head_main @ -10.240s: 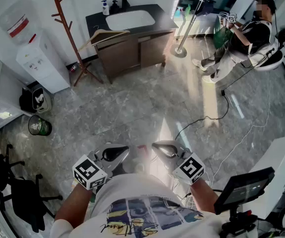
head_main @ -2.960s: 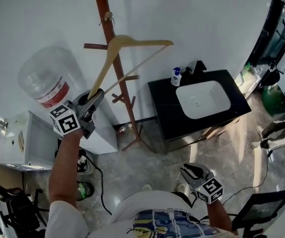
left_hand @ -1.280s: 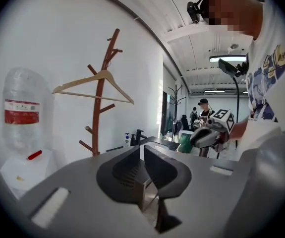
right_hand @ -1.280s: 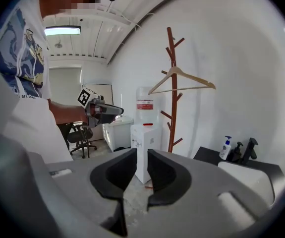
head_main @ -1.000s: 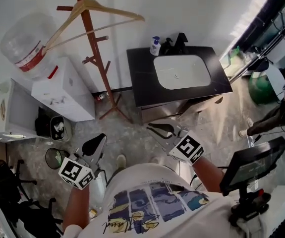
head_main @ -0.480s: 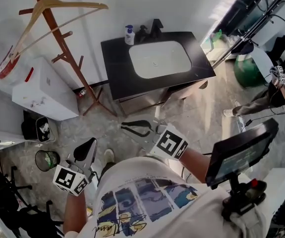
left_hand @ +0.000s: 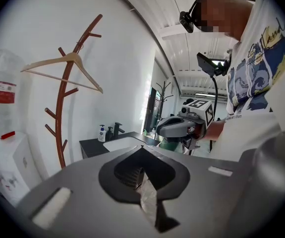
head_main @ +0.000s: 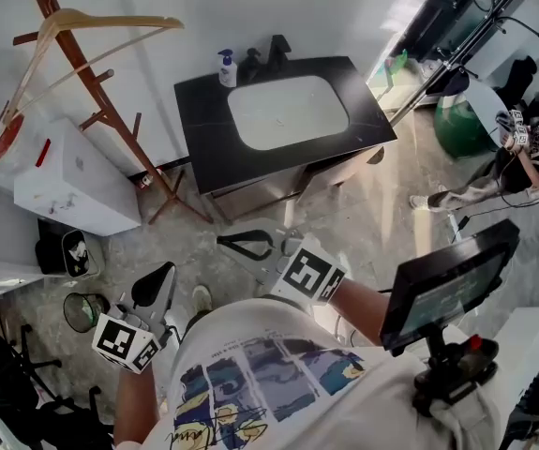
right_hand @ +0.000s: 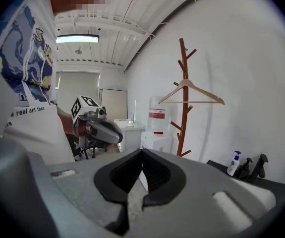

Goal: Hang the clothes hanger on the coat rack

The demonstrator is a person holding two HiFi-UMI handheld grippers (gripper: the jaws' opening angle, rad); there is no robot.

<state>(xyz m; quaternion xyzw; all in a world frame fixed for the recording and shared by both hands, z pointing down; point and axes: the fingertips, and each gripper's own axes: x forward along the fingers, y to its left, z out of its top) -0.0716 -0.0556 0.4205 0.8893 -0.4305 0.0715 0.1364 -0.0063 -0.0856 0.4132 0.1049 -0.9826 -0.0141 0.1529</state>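
The wooden clothes hanger [head_main: 100,24] hangs by its hook from the top of the red-brown coat rack [head_main: 96,101] at the upper left of the head view, free of both grippers. The hanger [left_hand: 65,69] and rack [left_hand: 62,118] also show in the left gripper view, and the hanger [right_hand: 191,94] on the rack [right_hand: 184,108] in the right gripper view. My left gripper [head_main: 161,270] is low beside my body, shut and empty. My right gripper [head_main: 222,243] is held out in front of my chest, also shut with nothing in it. Each gripper sees the other: right gripper [left_hand: 174,128], left gripper [right_hand: 102,128].
A black-topped cabinet with a white sink [head_main: 283,111] stands right of the rack, a soap bottle [head_main: 226,67] at its back. A white water dispenser [head_main: 67,181] and a round bin [head_main: 80,312] are on the left. A monitor on a stand [head_main: 447,279] is at my right, and a seated person [head_main: 522,148] is farther off.
The hanger, carried up to the rack by my left gripper earlier, now hangs there alone. My left gripper has drawn back and down toward my body; the right one has hardly moved.
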